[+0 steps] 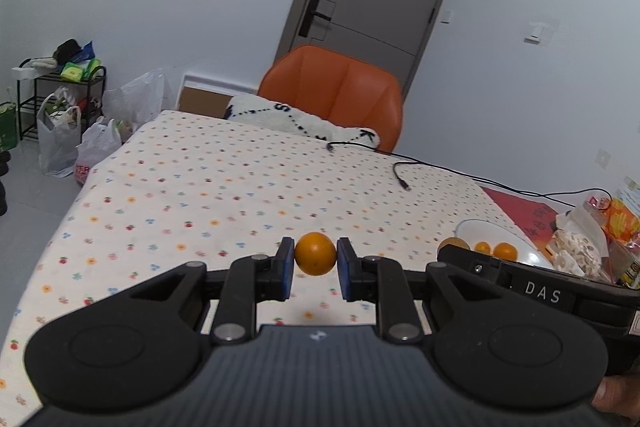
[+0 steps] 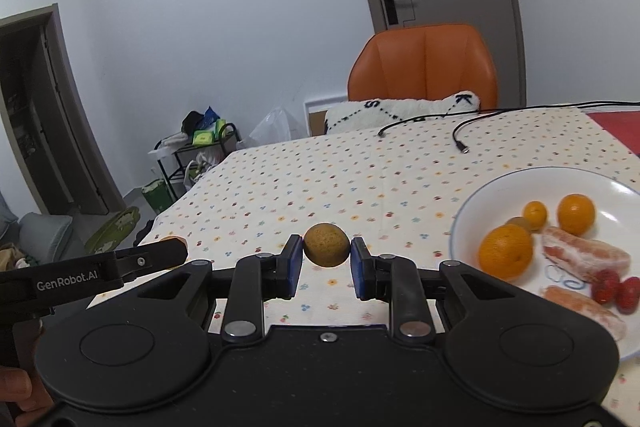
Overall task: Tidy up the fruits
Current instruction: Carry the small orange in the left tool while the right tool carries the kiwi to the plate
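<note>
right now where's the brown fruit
The brown fruit sits between the right gripper pads, held above the dotted tablecloth, left of the white plate.

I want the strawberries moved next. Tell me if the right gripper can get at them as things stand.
Probably not yet. The right gripper is shut on a brown fruit, so its jaws are full. The strawberries lie uncovered on the white plate just to its right, nothing blocking them.

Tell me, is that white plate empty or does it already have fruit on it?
Not empty. The white plate holds oranges, peeled citrus segments and red berries.
</note>
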`<move>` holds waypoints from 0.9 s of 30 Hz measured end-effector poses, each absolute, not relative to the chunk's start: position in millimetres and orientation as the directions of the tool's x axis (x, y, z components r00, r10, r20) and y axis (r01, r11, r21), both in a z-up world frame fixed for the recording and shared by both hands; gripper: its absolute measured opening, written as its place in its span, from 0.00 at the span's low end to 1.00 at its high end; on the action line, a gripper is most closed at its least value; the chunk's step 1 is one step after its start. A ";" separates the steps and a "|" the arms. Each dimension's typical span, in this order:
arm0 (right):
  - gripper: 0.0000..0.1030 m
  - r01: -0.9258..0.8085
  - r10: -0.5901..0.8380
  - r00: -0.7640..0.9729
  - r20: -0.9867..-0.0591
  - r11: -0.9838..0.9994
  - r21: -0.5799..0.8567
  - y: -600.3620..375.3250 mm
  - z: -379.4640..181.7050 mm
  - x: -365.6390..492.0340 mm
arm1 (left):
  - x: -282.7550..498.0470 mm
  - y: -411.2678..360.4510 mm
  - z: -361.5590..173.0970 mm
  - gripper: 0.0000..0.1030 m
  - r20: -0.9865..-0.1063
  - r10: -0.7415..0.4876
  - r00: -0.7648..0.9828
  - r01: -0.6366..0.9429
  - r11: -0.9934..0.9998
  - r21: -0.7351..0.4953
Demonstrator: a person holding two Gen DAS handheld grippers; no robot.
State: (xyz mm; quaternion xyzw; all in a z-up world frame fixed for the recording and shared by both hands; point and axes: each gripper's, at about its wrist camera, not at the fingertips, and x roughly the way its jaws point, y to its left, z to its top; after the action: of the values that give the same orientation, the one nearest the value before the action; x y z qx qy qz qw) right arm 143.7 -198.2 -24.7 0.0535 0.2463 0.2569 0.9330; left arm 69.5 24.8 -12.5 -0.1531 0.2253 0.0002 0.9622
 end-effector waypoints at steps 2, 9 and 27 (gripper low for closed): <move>0.23 -0.447 0.502 0.752 -0.427 0.865 0.229 -203.0 -23.4 140.9 | 69.3 19.4 -10.8 0.20 -0.431 -0.076 0.899 -0.059 0.955 -0.292; 0.23 -0.424 0.486 0.772 -0.409 0.874 0.237 -222.8 -20.3 133.5 | 67.9 0.6 -3.4 0.20 -0.418 -0.102 0.903 -0.021 0.960 -0.279; 0.23 -0.335 0.409 0.832 -0.374 0.909 0.249 -283.7 -13.9 117.5 | 78.2 -58.1 11.9 0.20 -0.380 -0.201 0.903 0.113 0.964 -0.242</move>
State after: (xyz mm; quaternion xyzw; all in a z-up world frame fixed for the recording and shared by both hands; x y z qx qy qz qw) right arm 117.5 -283.7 -13.9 0.0869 0.2138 0.1952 0.9532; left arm 78.2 -58.1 11.9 -0.1077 0.2049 -0.0811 0.9695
